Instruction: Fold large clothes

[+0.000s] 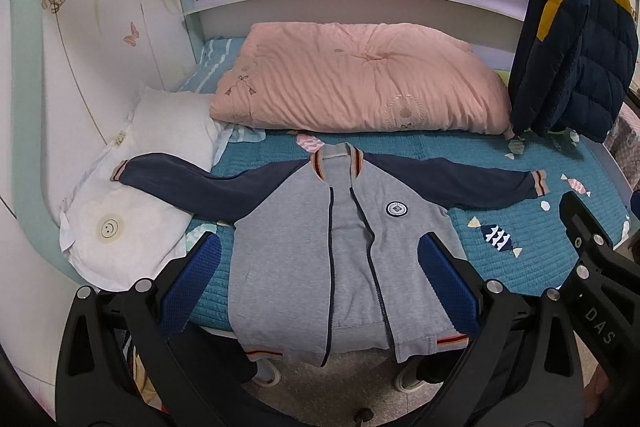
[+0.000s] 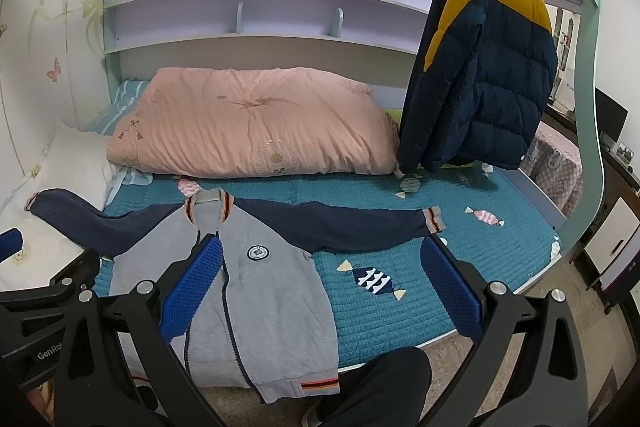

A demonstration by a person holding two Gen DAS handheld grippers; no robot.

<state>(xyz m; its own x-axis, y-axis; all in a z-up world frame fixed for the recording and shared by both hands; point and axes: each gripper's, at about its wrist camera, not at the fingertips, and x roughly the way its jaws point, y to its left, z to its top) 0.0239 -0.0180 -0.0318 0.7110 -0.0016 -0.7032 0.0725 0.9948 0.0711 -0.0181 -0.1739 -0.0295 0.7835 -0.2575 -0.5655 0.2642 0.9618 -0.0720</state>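
Tongs first, nearest the lens: we are holding the left gripper (image 1: 320,279) with its blue-padded jaws spread wide and nothing between them, and the right gripper (image 2: 320,283) is likewise gaping and empty. Neither is touching cloth.

Just beyond them, the jacket (image 1: 340,247) is lying face up on the teal quilted bedspread (image 1: 520,227), unzipped, its grey body running near to far with the hem (image 1: 452,341) drooping over the near edge of the bed and the collar (image 1: 336,155) pointing away from us. Its long axis for the coming fold is, we are judging, the sleeve line, which is stretching left to right across the scene.

The left tongs are sitting squarely before the body, so the left sleeve (image 1: 192,183), draped partly onto the white pillow (image 1: 132,211), is falling to that hand. The right tongs are framing the jacket's right half, and the right sleeve cuff (image 2: 434,221) is lying just beyond the right-hand pad; that hand is the nearer one there.

Farther back, a pink duvet (image 2: 256,123) is bunched against the headboard shelves, and a navy-and-yellow puffer coat (image 2: 492,75) is hanging at far right, clear of the work.

Hidden matters: we are unable to see how far the hem is hanging below the bed edge, the chest badge (image 2: 257,252) is too small to read, and a dark trouser leg (image 2: 380,383) is cutting off the floor at the near edge.
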